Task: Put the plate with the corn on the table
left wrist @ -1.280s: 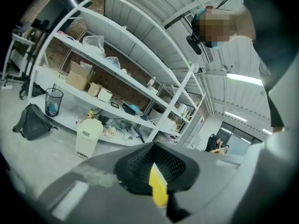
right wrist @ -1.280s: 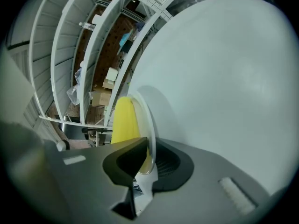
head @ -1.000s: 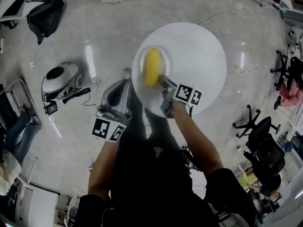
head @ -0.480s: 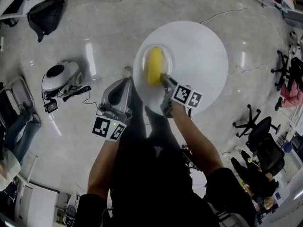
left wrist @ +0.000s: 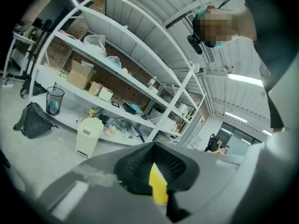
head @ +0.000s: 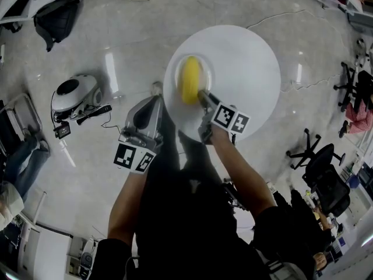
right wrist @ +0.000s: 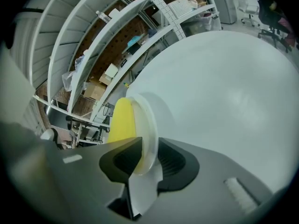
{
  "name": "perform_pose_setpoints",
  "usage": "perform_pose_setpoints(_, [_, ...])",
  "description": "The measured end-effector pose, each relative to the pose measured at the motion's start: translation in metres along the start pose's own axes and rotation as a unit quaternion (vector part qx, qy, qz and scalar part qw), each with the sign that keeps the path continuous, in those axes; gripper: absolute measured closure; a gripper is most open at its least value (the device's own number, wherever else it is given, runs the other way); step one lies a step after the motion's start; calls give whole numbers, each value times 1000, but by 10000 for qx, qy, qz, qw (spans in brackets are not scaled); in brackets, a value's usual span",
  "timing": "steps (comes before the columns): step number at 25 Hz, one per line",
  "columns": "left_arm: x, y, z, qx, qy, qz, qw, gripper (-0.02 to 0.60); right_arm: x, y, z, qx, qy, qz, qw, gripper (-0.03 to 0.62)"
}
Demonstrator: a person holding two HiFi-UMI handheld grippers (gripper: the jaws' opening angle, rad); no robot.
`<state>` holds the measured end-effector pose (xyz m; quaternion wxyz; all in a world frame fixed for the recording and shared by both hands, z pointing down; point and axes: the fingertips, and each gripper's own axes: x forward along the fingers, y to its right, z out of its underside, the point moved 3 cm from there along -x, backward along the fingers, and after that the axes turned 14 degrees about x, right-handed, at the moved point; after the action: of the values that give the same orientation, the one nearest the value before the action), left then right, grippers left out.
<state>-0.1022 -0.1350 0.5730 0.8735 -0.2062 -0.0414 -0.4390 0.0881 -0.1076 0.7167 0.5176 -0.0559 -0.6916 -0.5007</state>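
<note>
A white plate (head: 173,92) with a yellow corn cob (head: 189,80) lies on the left part of the round white table (head: 247,63). My right gripper (head: 201,97) reaches the plate's near rim from the front. In the right gripper view the plate rim (right wrist: 148,125) stands between the two dark pads, with the corn (right wrist: 122,120) to its left. The jaws of the right gripper (right wrist: 149,155) are opening. My left gripper (head: 155,91) hangs over the floor left of the table. The left gripper (left wrist: 156,171) is shut and holds nothing.
On the floor to the left lie a white round appliance (head: 73,95) and a black bag (head: 55,19). Office chairs (head: 317,156) stand to the right. White shelving (left wrist: 117,73) and a white bin (left wrist: 88,136) are beyond the left gripper.
The plate with the corn and my right gripper have shifted very slightly up and right in the head view. The left gripper has hardly moved.
</note>
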Motion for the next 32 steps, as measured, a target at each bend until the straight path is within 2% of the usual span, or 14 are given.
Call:
perform_pose_setpoints(15, [-2, 7, 0, -14, 26, 11, 10000, 577, -12, 3, -8, -76, 201, 30, 9998, 474])
perform_pose_setpoints(20, [-4, 11, -3, 17, 59, 10, 10000, 577, -19, 1, -9, -157, 259, 9, 9995, 502])
perform_pose_setpoints(27, [-10, 18, -7, 68, 82, -29, 9999, 577, -30, -4, -6, -385, 266, 30, 9989, 580])
perform_pose_setpoints(32, [-15, 25, -13, 121, 161, -93, 9998, 577, -38, -16, -4, -535, 279, -120, 9981, 585])
